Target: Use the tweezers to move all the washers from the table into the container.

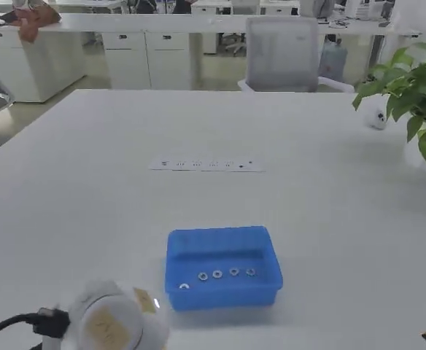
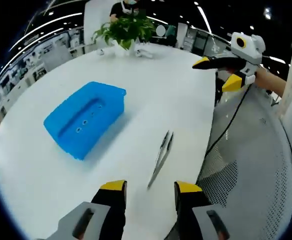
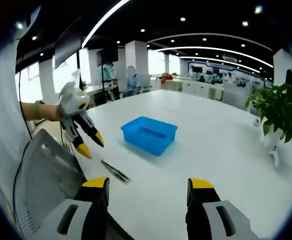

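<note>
The left claw (image 2: pixel 150 187) has its two jaws wide apart, with nothing between them. The right claw (image 3: pixel 148 185) is wide apart and empty too. A hand (image 3: pixel 41 111) holds the left claw, tips pointing down.

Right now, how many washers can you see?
5 washers, all in a row on the floor of the blue container: the leftmost sits nearest its front wall, the other four run rightward. That front wall could hide more.
</note>
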